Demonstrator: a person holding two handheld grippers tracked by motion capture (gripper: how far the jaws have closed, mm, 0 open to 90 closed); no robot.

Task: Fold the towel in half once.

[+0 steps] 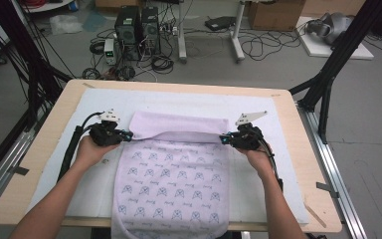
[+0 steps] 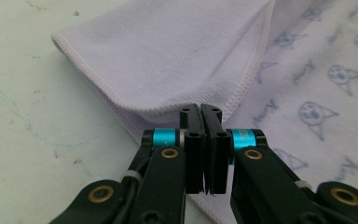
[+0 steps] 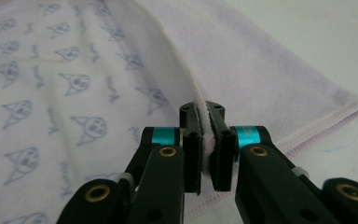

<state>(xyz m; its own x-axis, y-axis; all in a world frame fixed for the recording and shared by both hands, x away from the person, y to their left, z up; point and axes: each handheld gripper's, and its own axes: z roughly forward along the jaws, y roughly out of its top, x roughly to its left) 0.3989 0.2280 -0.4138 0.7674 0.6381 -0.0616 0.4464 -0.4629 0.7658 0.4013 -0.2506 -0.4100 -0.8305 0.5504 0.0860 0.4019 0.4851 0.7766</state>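
Holding the towel (image 1: 171, 184) at two points, you have the left tool (image 1: 127, 135) and the right tool (image 1: 223, 139) both closed. In the right gripper view the stitched hem sits clearly between the jaws of the right tool (image 3: 207, 140). In the left gripper view the jaws of the left tool (image 2: 206, 140) are pressed together at the hem, but I cannot tell how much cloth they really catch.

The towel lies flat on the white mat (image 1: 288, 164) of the bench (image 1: 45, 149), its far part folded back over the printed side, its near end hanging over the front edge.

The risk is on the left: if the bite is thin, the hem can slip out when you lift. Then one corner drops and the fold goes crooked. Pulling the two hands unevenly can also drag the hanging part sideways.
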